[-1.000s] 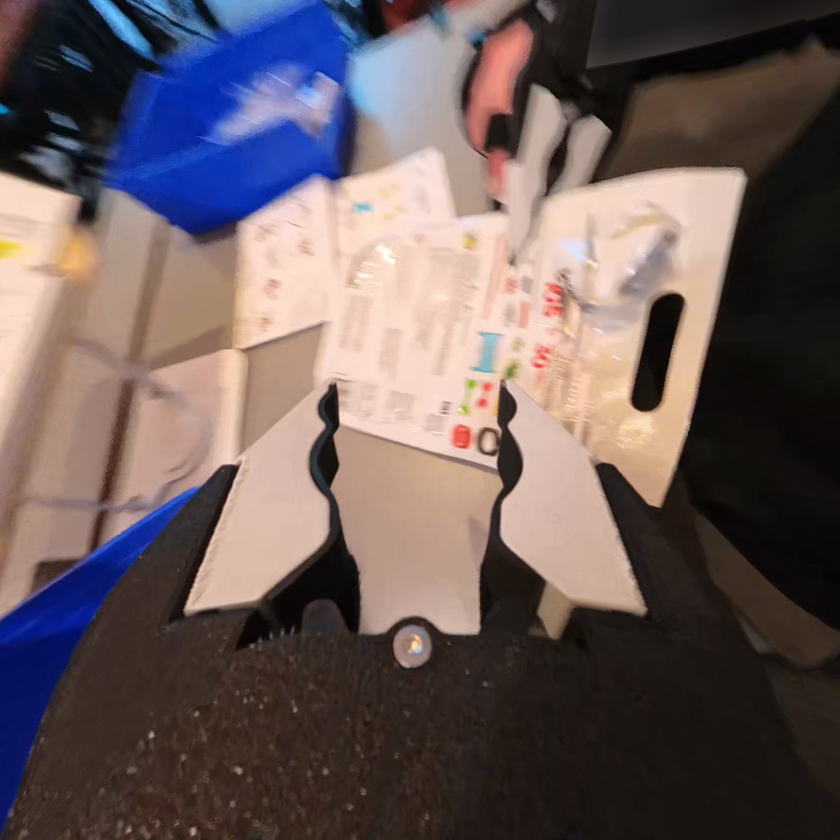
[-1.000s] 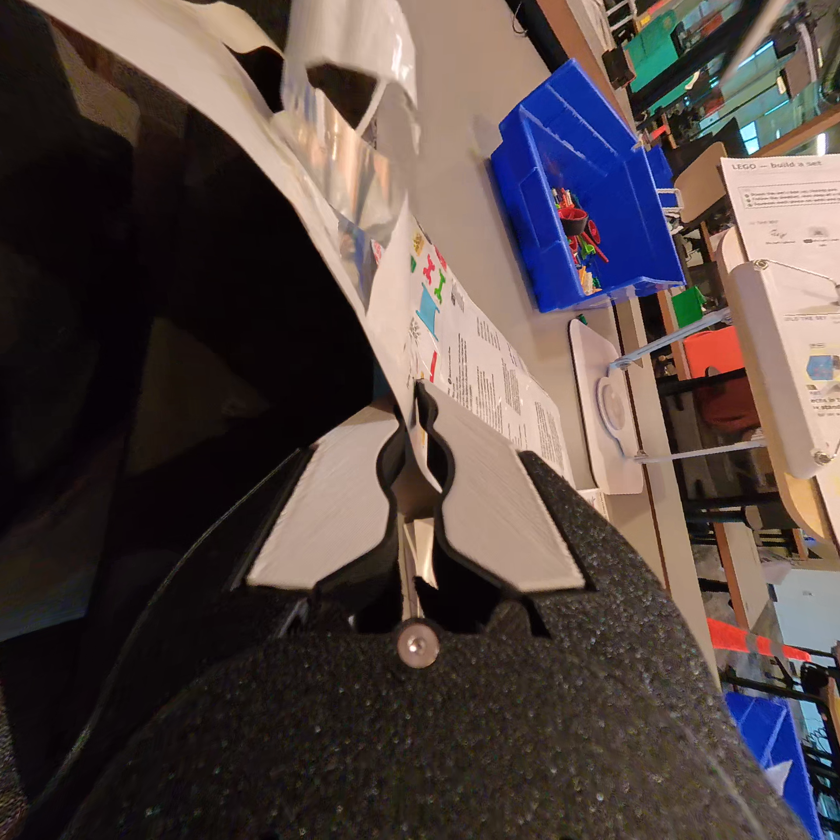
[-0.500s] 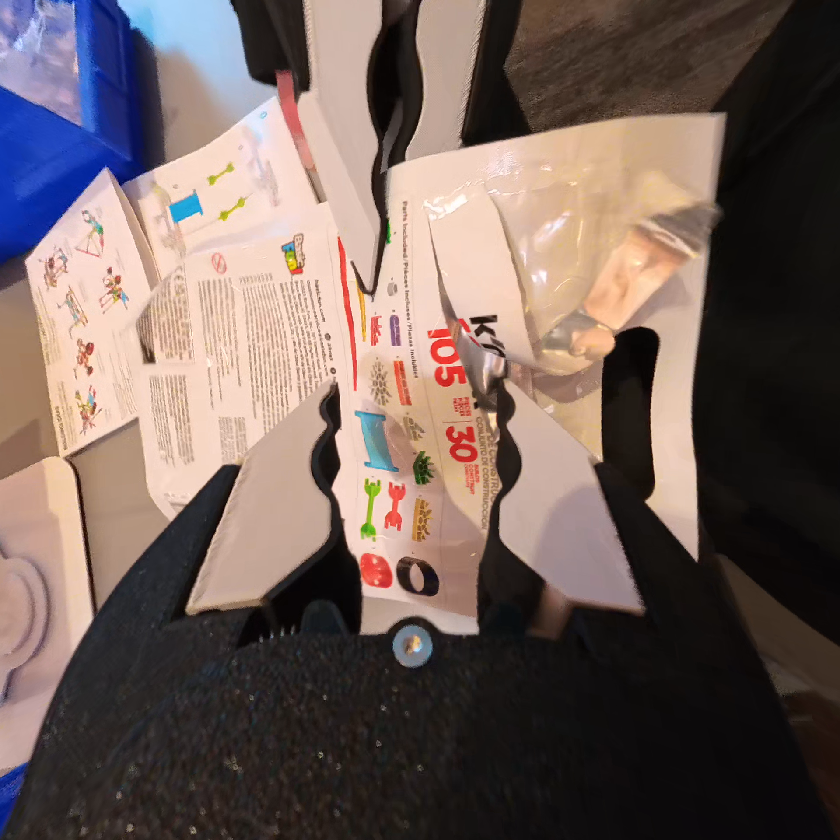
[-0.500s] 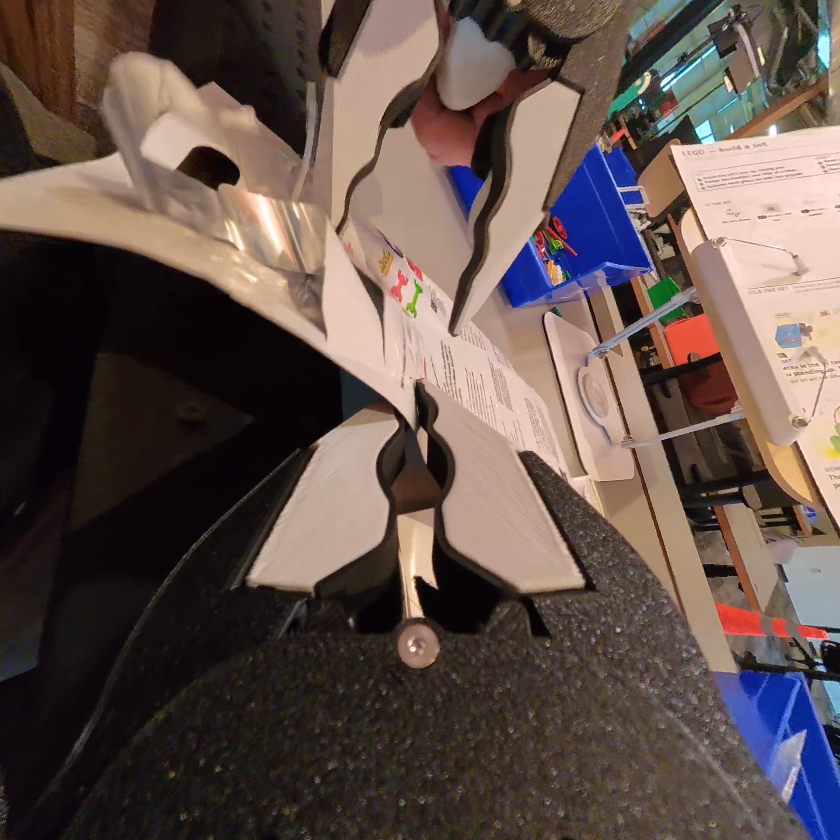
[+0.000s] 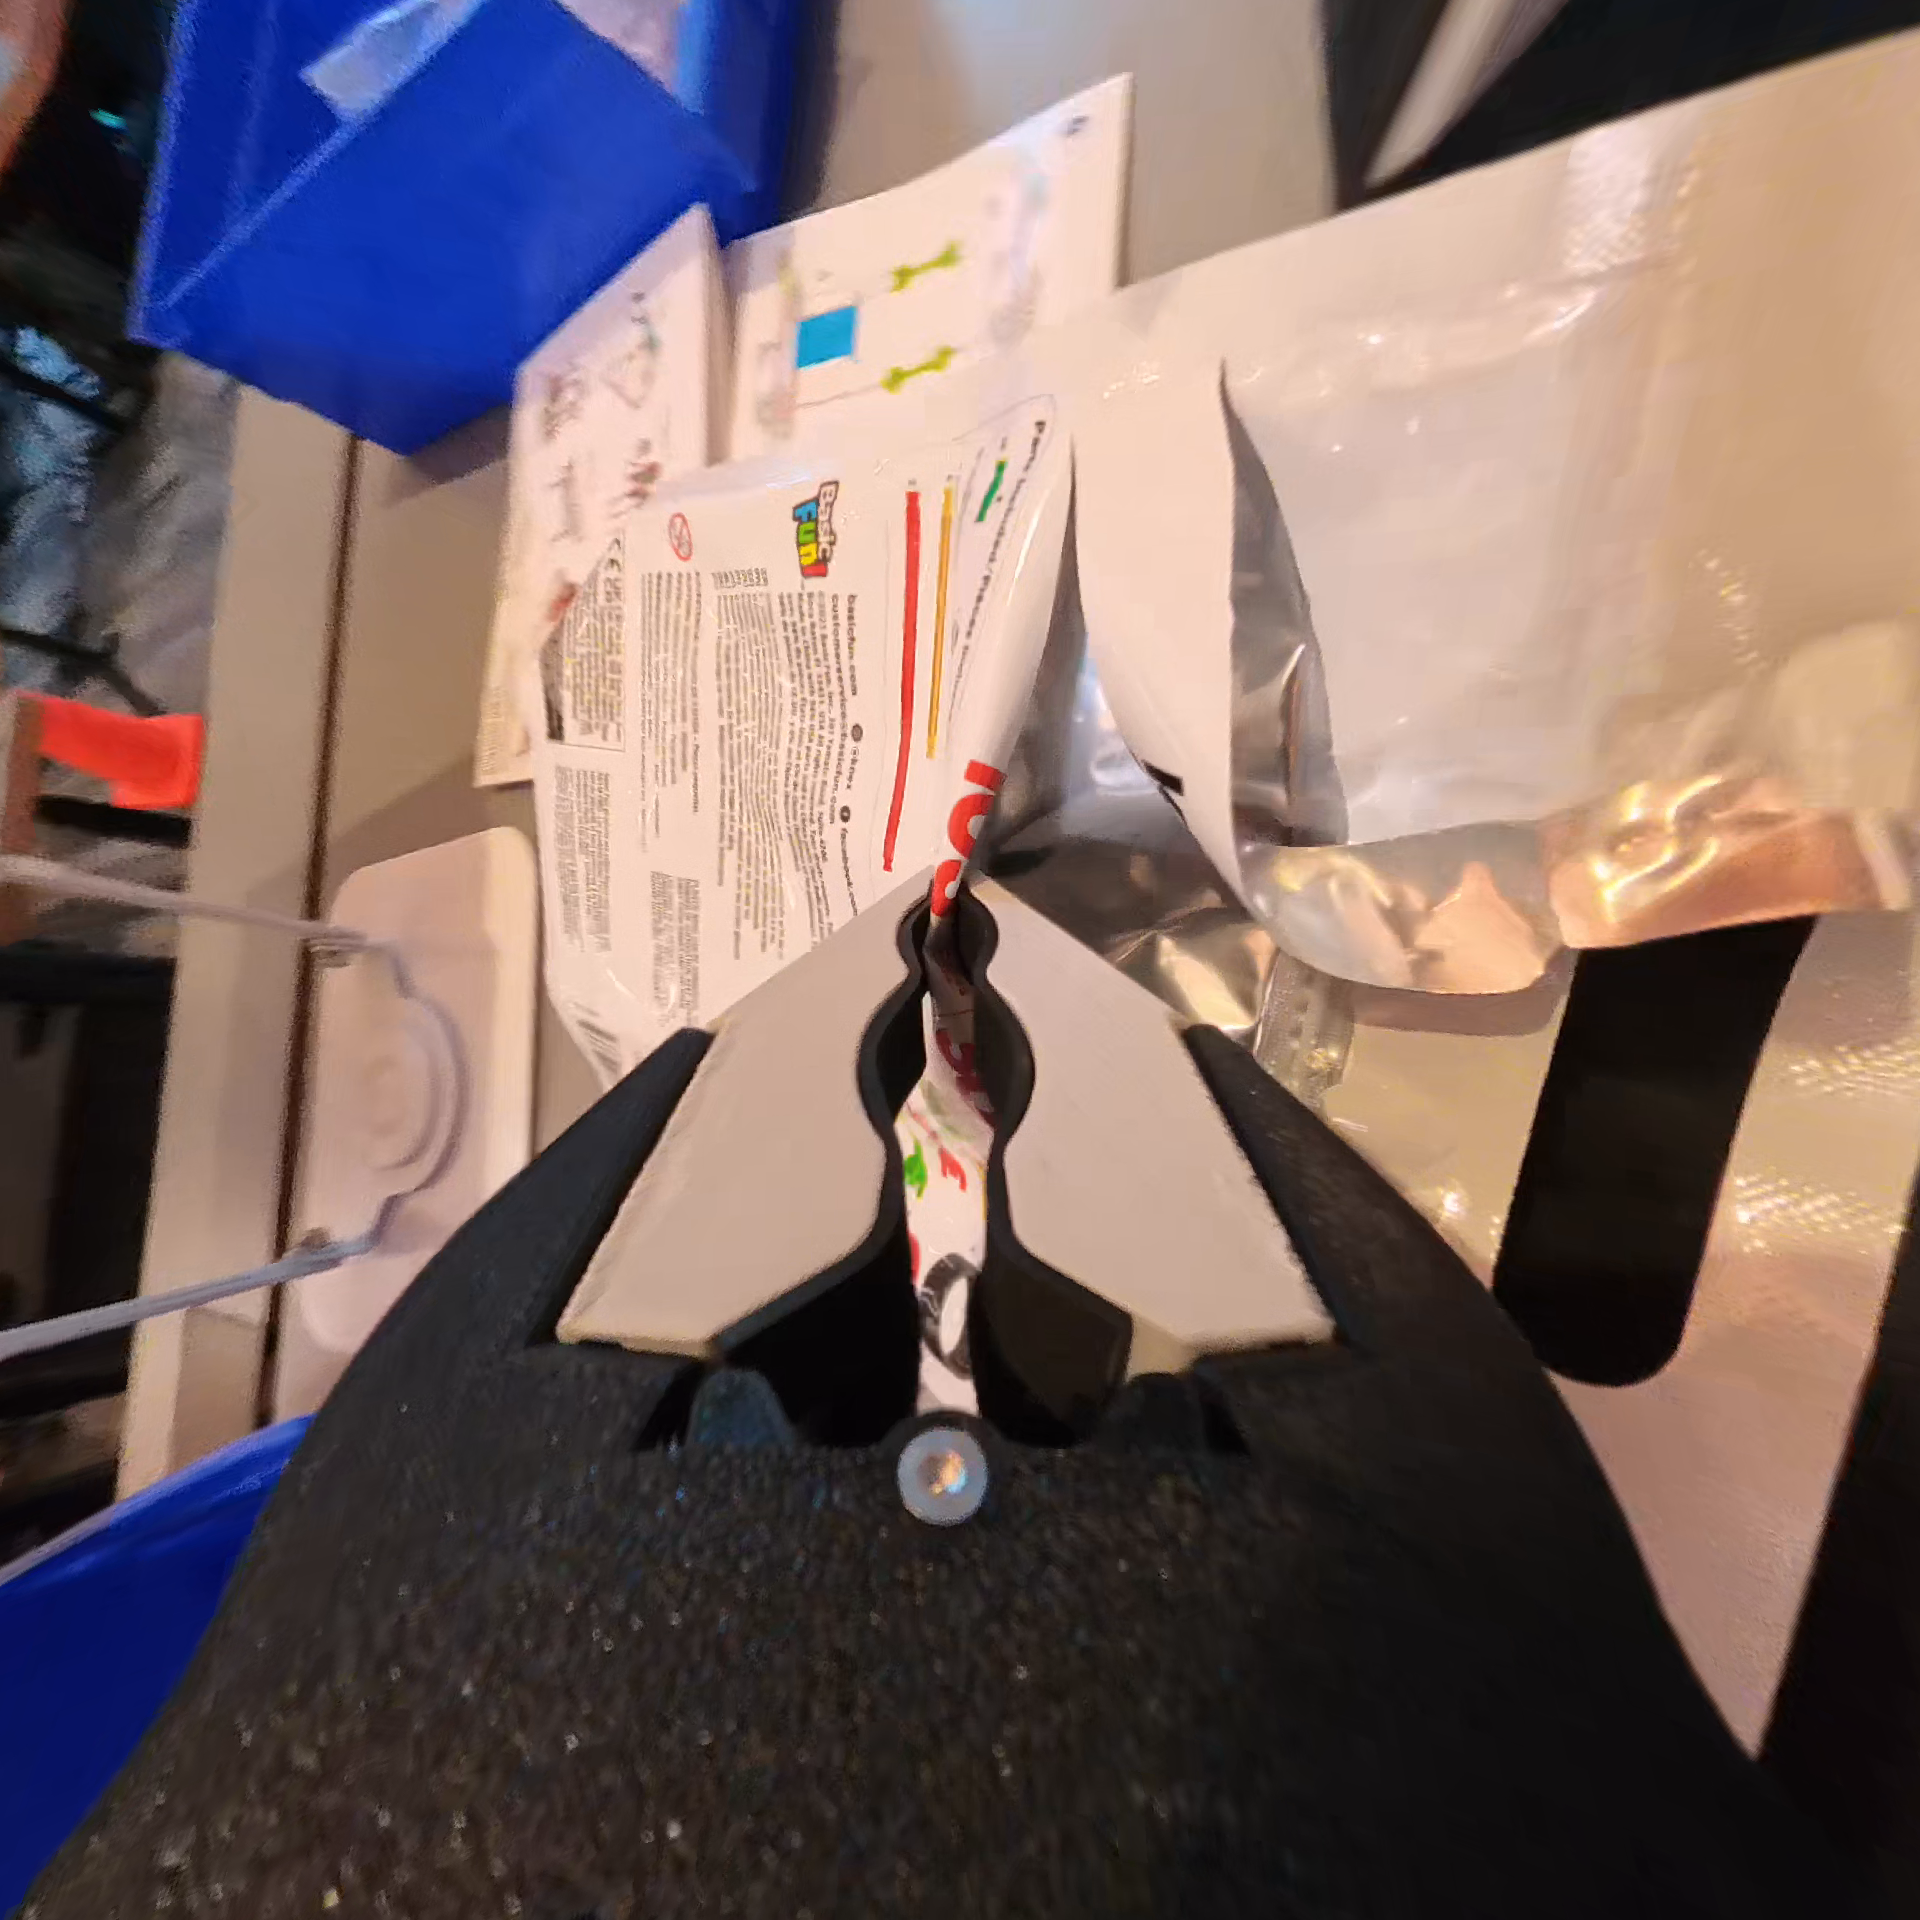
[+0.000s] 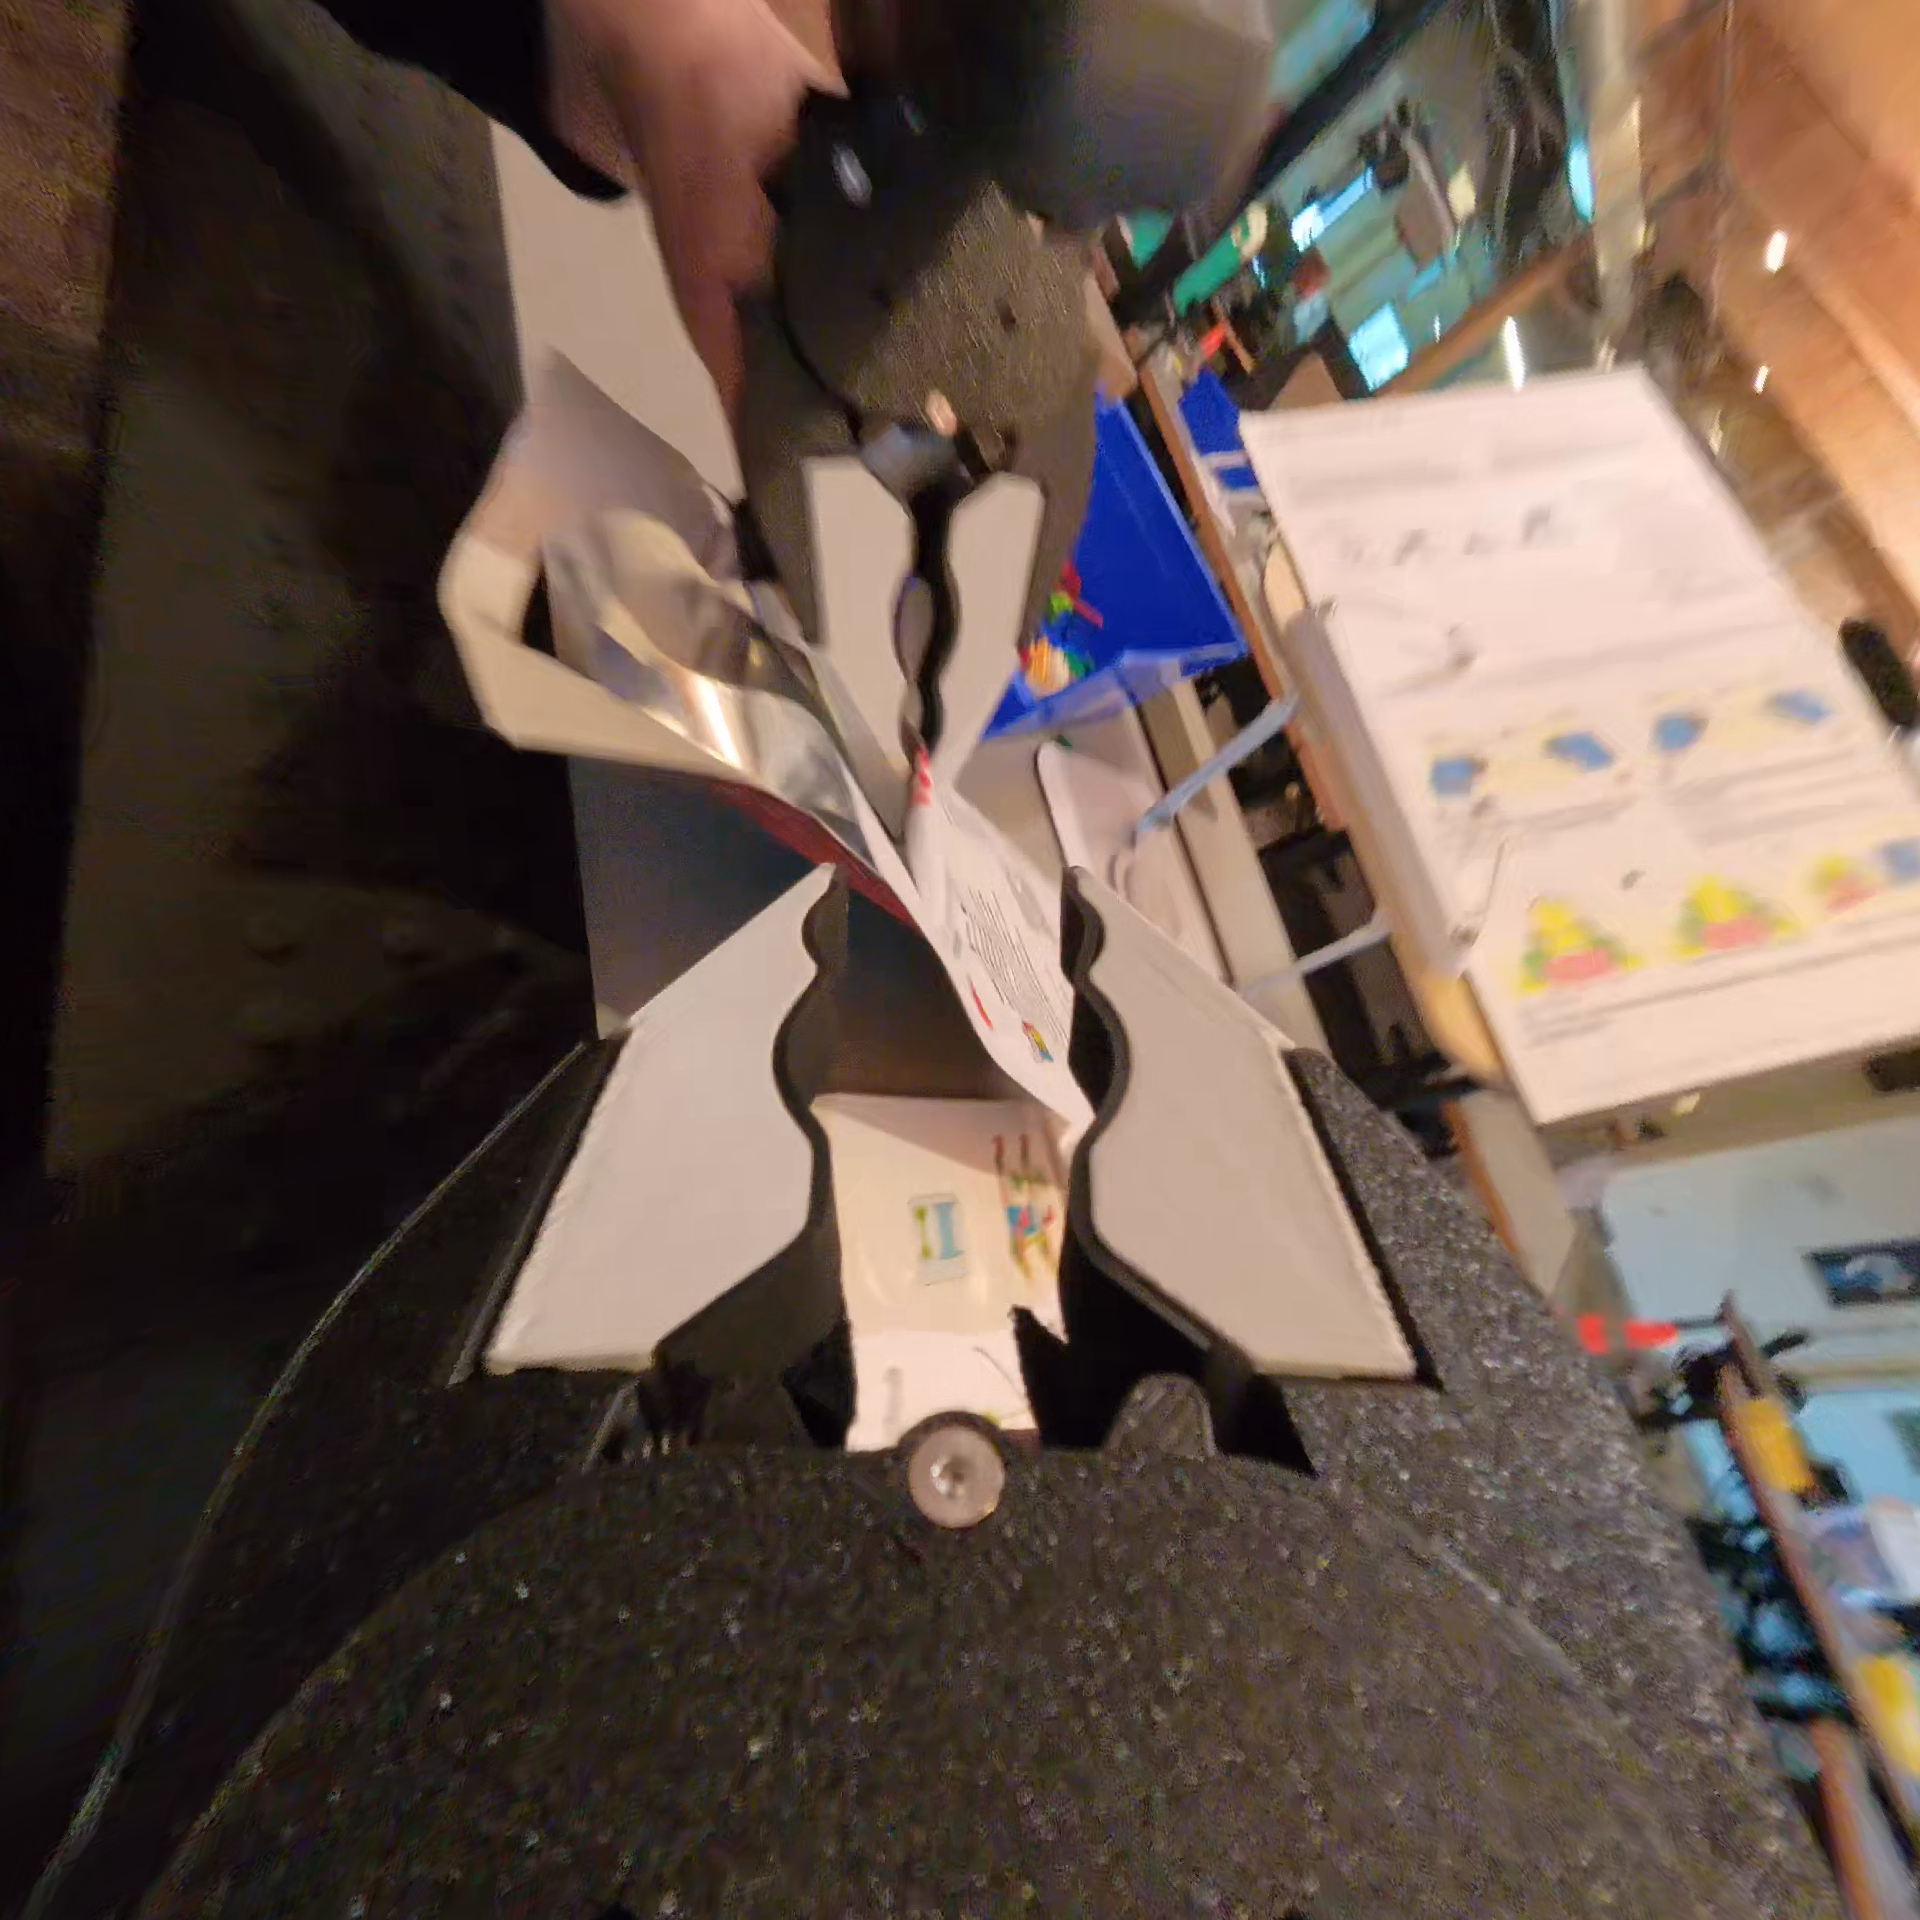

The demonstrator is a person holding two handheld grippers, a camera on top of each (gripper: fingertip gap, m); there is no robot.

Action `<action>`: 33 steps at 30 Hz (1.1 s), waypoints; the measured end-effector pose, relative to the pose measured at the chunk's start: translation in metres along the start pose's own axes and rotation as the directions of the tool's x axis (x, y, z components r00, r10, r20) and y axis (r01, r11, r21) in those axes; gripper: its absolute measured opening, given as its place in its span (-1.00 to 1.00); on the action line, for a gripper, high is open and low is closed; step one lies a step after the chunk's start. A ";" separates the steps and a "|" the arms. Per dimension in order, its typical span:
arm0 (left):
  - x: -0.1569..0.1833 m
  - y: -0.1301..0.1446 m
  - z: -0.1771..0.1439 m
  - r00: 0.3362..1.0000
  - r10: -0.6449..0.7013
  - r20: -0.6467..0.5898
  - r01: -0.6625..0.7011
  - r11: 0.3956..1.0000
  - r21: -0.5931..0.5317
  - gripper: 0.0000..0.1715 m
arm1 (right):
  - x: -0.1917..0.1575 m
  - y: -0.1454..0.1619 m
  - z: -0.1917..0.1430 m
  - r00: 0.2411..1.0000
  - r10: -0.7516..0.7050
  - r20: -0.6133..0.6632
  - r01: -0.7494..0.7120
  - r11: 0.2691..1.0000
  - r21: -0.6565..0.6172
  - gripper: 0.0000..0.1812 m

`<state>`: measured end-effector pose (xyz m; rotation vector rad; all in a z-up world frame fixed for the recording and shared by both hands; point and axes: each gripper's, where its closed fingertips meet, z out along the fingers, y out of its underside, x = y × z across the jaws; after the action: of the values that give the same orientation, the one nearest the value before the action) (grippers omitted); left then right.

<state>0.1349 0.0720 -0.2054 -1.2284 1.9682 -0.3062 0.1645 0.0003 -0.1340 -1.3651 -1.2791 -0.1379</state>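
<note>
A white and silver foil bag [image 5: 1455,540] with printed panels and a black handle slot is torn open and held up in the air. My left gripper [image 5: 945,904] is shut on the bag's torn printed edge. In the right wrist view the same bag [image 6: 644,675] hangs from the left gripper [image 6: 925,748], which a hand [image 6: 675,156] holds. My right gripper [image 6: 951,894] is open, and the bag's printed flap [image 6: 997,956] hangs loose between its fingers, close to the right one.
Printed leaflets [image 5: 914,281] lie on the grey table under the bag. A blue bin [image 5: 416,208] with coloured parts stands behind them, another blue bin [image 5: 104,1610] at the lower left. A white wire stand [image 5: 416,1039] holds an instruction sheet [image 6: 1558,727]. Some 11 centimeters of space lies between my two pairs of fingers.
My left gripper moved onto the bag and shut on its torn edge. My right gripper, shut on the bag before, has opened and let it go.
</note>
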 end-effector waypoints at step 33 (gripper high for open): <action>-0.080 -0.064 0.005 0.905 -0.365 0.217 0.336 0.928 0.160 -1.00 | 0.046 0.047 0.039 0.757 0.617 -0.213 -0.653 0.711 -0.262 -1.00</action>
<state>0.1991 0.1086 -0.1338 -1.4664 1.4934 -0.4254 0.1930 0.0706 -0.1416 -1.9907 -0.6371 0.0659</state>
